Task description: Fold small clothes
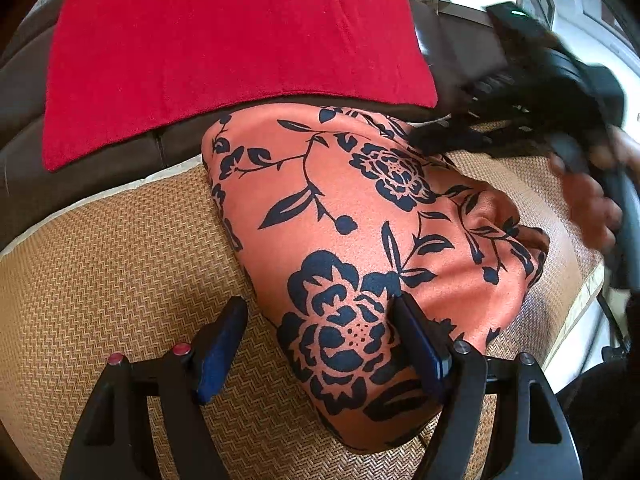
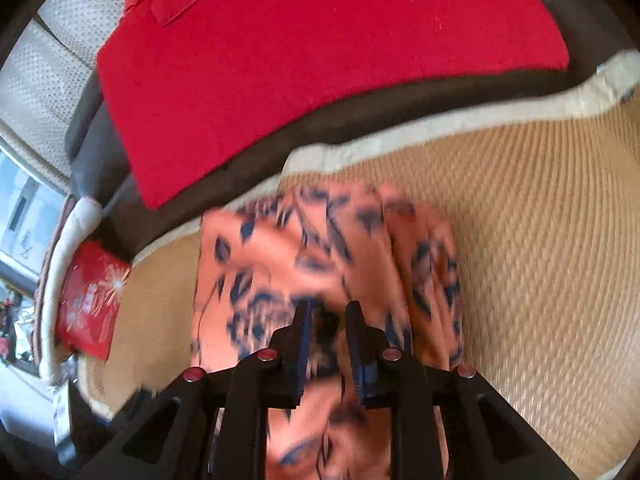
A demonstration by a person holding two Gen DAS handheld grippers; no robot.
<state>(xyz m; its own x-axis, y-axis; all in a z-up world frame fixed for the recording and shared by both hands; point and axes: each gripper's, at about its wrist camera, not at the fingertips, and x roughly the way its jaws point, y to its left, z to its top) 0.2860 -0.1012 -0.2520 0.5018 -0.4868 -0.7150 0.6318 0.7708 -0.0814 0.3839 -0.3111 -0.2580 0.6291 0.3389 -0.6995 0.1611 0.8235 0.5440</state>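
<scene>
An orange garment with dark blue flowers (image 1: 352, 248) lies partly folded on a woven tan mat (image 1: 104, 280). My left gripper (image 1: 320, 320) is open, its jaws wide apart, low over the garment's near edge; the right finger rests on the cloth, the left finger over the mat. My right gripper (image 2: 328, 320) hovers over the same garment (image 2: 280, 252), blurred, its jaws a small gap apart with cloth showing between them. The right gripper also shows in the left wrist view (image 1: 436, 140), blurred, at the garment's far right edge.
A red cloth (image 1: 224, 52) lies on the dark brown sofa back (image 1: 100, 160) beyond the mat; it also shows in the right wrist view (image 2: 320, 60). A red packet (image 2: 88, 300) sits at the mat's left end. The mat's pale border (image 2: 440, 120) runs along the far side.
</scene>
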